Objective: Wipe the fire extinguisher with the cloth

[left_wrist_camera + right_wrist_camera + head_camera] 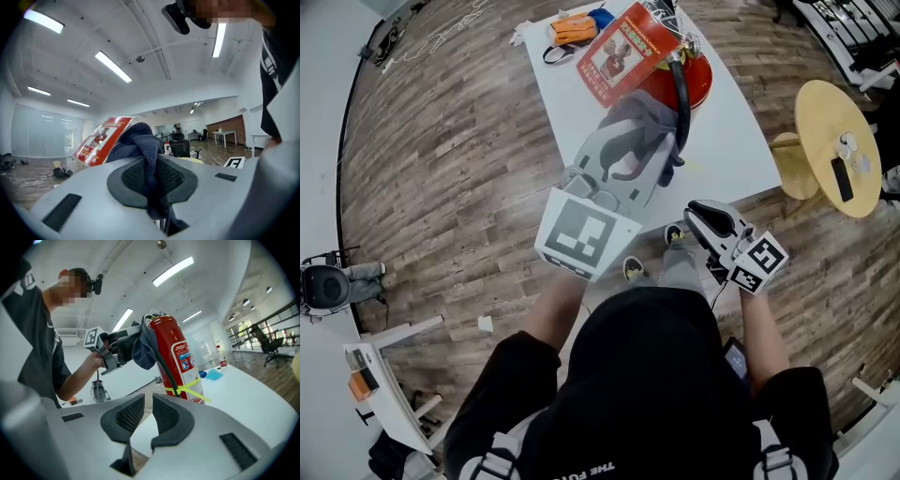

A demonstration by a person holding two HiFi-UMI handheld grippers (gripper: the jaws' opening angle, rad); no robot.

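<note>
Item 1, your left gripper [628, 159]: raised in front of you, pointing level at the extinguisher [692, 80]. Its pads are closed on the cloth [645, 120]. In the left gripper view [152, 180] the dark blue-grey cloth [140, 140] is bunched between the two pads and spills out past the tips.

Item 2, cloth: the loose end lies against the upper part of the extinguisher, beside the black hose [682, 94]. The right gripper view shows the cloth [143, 352] touching the red cylinder just below the valve.

Item 3, extinguisher [176, 357]: red, upright on the white table [731, 150], near the edge facing you. The hose [161, 363] runs down its front. A yellow tie [188, 390] circles the lower body. A red card [623, 47] hangs at the top and shows left of the cloth in the left gripper view [101, 140].

Item 4, your right gripper [701, 217]: held low at your right side, well apart from the extinguisher, aimed toward it. Its jaws [148, 413] stand a narrow gap apart, with nothing between them.

Item 5, surroundings: a round yellow table [834, 141] stands to the right on the wooden floor [459, 141].
</note>
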